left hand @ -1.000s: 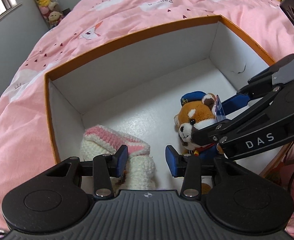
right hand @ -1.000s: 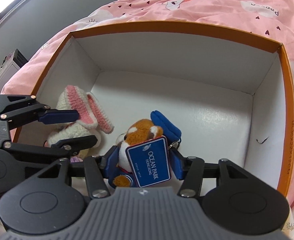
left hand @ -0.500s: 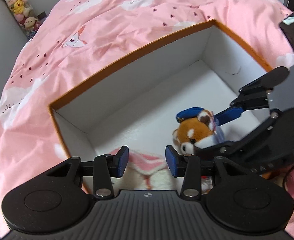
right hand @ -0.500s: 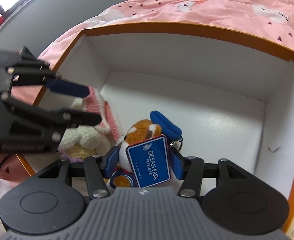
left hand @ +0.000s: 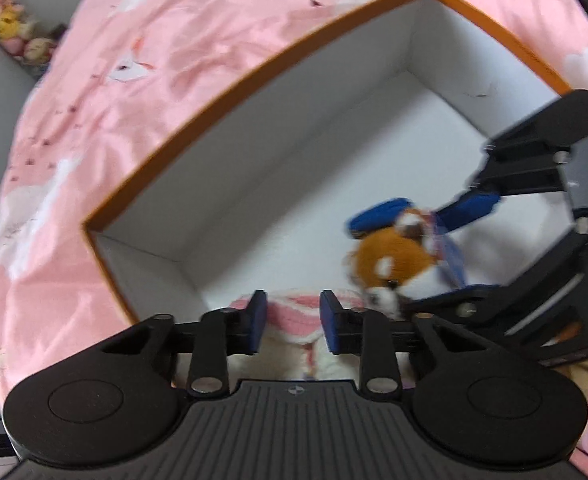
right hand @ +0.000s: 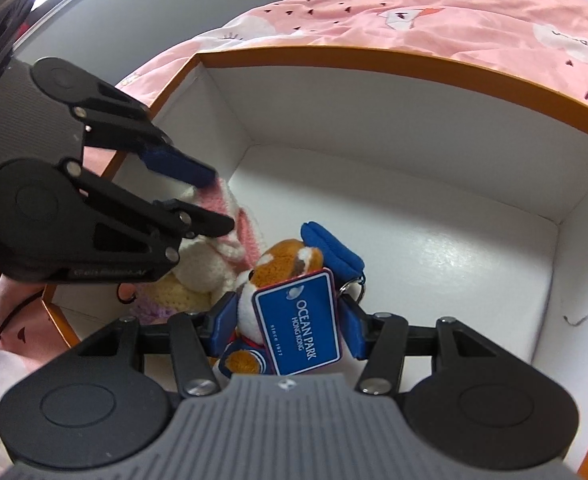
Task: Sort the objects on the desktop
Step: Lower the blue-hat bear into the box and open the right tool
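A white box with an orange rim [left hand: 254, 68] [right hand: 373, 66] lies on the pink bedspread. A knitted pink and cream bunny [left hand: 294, 316] [right hand: 202, 268] lies in its near left corner. My left gripper [left hand: 290, 320] is open and empty, raised above the bunny; it also shows in the right wrist view [right hand: 214, 200]. My right gripper [right hand: 286, 328] is shut on a red panda plush [right hand: 282, 272] [left hand: 393, 264] with a blue cap and a blue "Ocean Park" tag [right hand: 297, 324], held over the box floor beside the bunny. The right gripper also shows in the left wrist view [left hand: 445, 256].
The pink bedspread [left hand: 134, 60] surrounds the box. Several plush toys [left hand: 10, 36] sit on a shelf at the far left. The right half of the box floor [right hand: 453, 272] is bare white.
My left gripper has risen and drawn back from the bunny, staying open. My right gripper still holds the panda plush at about the same spot in the box.
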Motion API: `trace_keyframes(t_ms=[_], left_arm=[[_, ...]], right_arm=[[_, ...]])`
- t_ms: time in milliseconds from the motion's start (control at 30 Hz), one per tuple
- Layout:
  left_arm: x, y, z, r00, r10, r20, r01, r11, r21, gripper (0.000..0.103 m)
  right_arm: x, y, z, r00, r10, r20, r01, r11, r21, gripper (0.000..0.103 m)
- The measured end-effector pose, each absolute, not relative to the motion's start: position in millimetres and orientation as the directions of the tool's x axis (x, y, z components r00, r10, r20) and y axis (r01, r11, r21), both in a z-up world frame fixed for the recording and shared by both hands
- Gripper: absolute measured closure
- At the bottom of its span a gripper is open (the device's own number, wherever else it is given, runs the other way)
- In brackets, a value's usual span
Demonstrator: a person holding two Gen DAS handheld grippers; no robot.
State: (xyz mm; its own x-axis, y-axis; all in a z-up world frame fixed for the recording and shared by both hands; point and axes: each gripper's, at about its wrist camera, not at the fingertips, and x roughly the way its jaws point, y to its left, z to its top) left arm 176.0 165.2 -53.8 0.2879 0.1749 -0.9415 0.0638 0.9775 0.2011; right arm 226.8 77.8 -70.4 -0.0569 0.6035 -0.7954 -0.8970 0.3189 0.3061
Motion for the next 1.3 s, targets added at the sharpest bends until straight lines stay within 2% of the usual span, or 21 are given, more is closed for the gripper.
trace_keyframes(t_ms=[233,467,567,767,967,1067,1100,1133,1300], left_arm=[[191,160,-67,0.235,0.202,-0.951,0.099,0.968,0.23,0.07],[189,164,-80,0.163,0.1,-0.982,0.102,0.988,0.118,0.071],[184,167,-75,0.186,0.103,-0.977,0.069,0.991,0.117,0.071],[161,164,-45,0.347,0.124,-0.93,-0.034,0.992,0.12,0.071],[131,155,-24,0.505,0.197,-0.841,-0.215,0.972,0.098,0.069],[123,155,-20,0.544,0.222,-0.809,-0.29,0.955,0.067,0.062],[120,156,-20,0.555,0.227,-0.8,-0.308,0.95,0.055,0.057],[116,155,-20,0.57,0.23,-0.789,-0.32,0.946,0.045,0.053],[99,150,-19,0.623,0.249,-0.742,-0.379,0.926,-0.007,0.051]], right_arm=[[225,79,-70,-0.067,0.591,-0.804,-0.898,0.315,0.306,0.046],[231,72,-71,-0.115,0.604,-0.788,-0.875,0.314,0.368,0.048],[238,73,-73,-0.172,0.617,-0.768,-0.837,0.32,0.444,0.05],[237,77,-77,-0.159,0.612,-0.775,-0.817,0.359,0.451,0.051],[218,85,-78,-0.084,0.592,-0.802,-0.857,0.368,0.361,0.052],[211,84,-75,-0.051,0.591,-0.805,-0.87,0.37,0.326,0.051],[208,83,-74,-0.036,0.59,-0.806,-0.875,0.371,0.311,0.051],[205,82,-72,-0.021,0.59,-0.807,-0.879,0.373,0.296,0.049],[188,80,-67,0.069,0.573,-0.816,-0.9,0.389,0.198,0.041]])
